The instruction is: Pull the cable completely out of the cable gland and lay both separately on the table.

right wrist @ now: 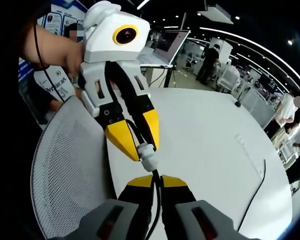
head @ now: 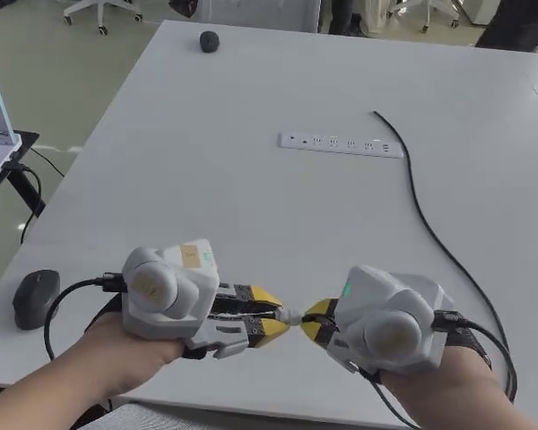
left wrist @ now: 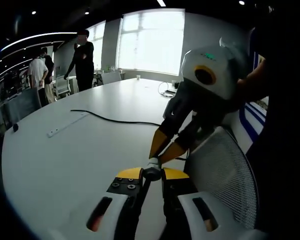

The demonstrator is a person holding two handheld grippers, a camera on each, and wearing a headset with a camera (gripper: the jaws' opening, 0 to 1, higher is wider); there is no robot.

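Left gripper [head: 271, 315] and right gripper [head: 316, 321], tips facing, hang over the near edge of the table [head: 251, 215].
Right is clenched on the cable [right wrist: 155, 186], left on the cable gland [head: 292, 315], both above that edge; best draw them straight apart along the cable's line, gland held steady.

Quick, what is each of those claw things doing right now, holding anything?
Left gripper: closed on the white cable gland.
Right gripper: closed on the black cable, right next to the gland.
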